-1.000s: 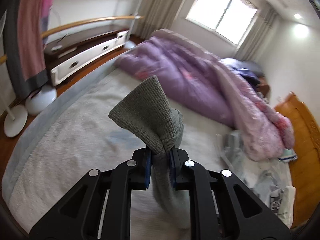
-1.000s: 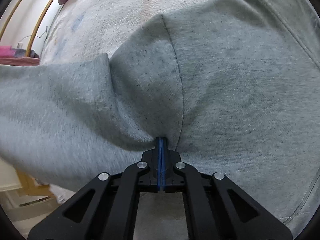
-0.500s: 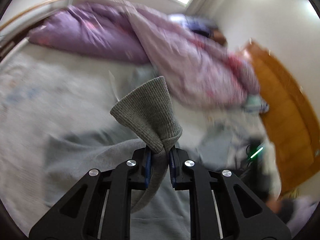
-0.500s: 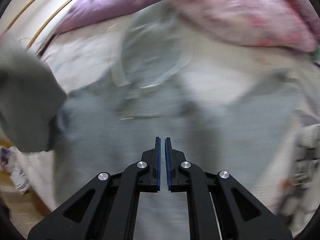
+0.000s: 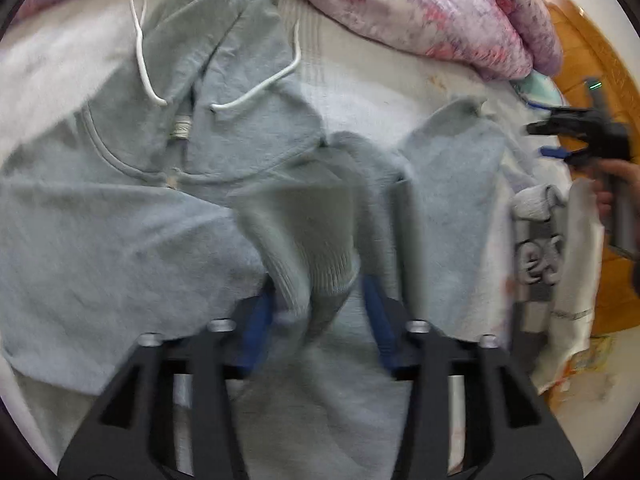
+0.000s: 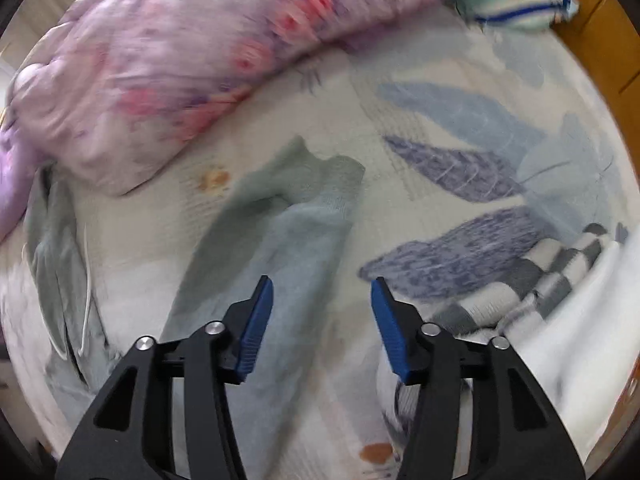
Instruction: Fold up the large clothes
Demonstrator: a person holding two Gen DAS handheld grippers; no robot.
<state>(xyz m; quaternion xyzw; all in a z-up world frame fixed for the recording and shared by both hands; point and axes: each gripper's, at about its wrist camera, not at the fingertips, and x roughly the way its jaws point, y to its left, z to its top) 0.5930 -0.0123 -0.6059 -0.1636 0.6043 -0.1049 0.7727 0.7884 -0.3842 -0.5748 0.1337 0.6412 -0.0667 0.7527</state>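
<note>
The hoodie (image 5: 120, 216) lies spread on the bed (image 6: 400, 128), the quilt (image 6: 160, 60) bunched behind it

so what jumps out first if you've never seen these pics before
A grey hoodie with white drawstrings lies spread over the bed, filling most of the left wrist view. Its ribbed sleeve cuff sits between the jaws of the left tool, which are opening and no longer press it. Behind it a pink and purple floral quilt lies bunched along the far side of the bed, and the right tool hangs over the sheet with nothing between its opening jaws.
</note>
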